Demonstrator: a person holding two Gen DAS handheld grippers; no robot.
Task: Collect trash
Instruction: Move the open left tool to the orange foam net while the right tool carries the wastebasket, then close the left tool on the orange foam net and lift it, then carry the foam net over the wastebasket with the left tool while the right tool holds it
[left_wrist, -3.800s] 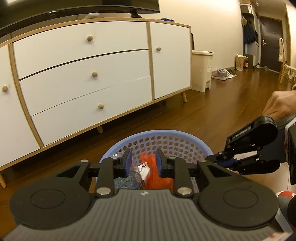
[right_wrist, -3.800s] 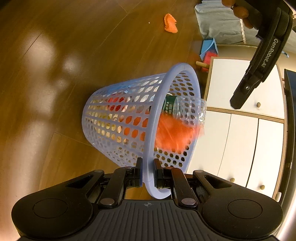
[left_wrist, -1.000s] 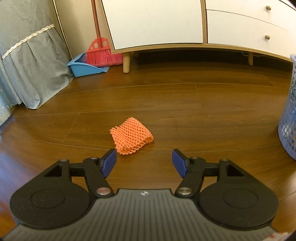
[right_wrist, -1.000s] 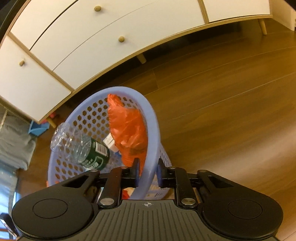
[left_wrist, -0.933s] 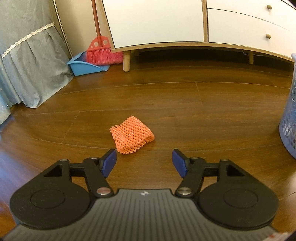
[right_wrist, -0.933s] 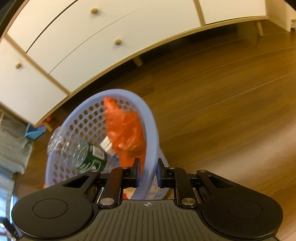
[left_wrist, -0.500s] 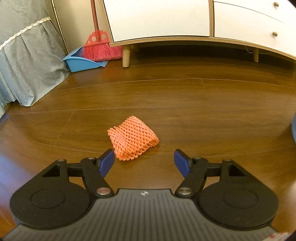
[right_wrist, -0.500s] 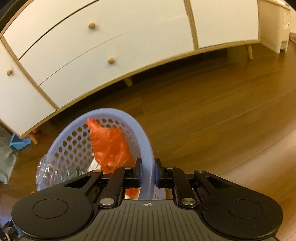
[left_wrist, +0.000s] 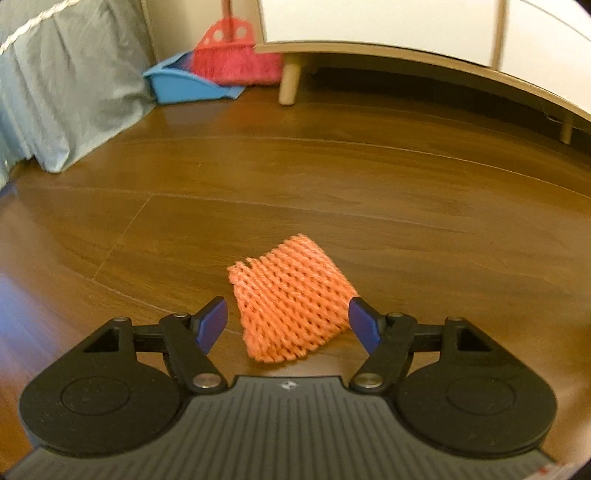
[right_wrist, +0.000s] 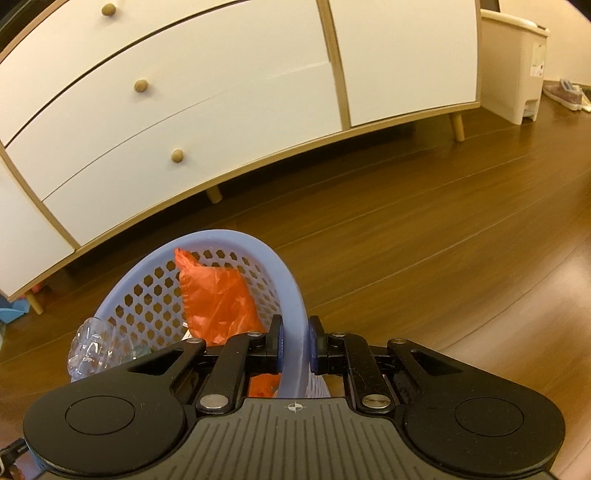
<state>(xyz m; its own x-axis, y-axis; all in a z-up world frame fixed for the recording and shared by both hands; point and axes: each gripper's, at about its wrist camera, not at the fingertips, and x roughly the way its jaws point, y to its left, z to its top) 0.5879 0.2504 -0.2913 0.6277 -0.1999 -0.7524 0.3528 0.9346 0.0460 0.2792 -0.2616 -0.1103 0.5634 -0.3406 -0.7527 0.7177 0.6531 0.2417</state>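
The foam net (left_wrist: 291, 295) lies on the floor (left_wrist: 332, 177) between the left gripper (left_wrist: 288, 321)'s jaws.

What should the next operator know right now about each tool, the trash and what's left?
Left tool: open, low over the wooden floor, jaws either side of the orange foam mesh sleeve, not gripping it.
Right tool: shut on the rim of the lilac perforated plastic basket.
Done: orange plastic bag and clear plastic bottle are in the basket.
Left: close on the sleeve, drop it in the basket.
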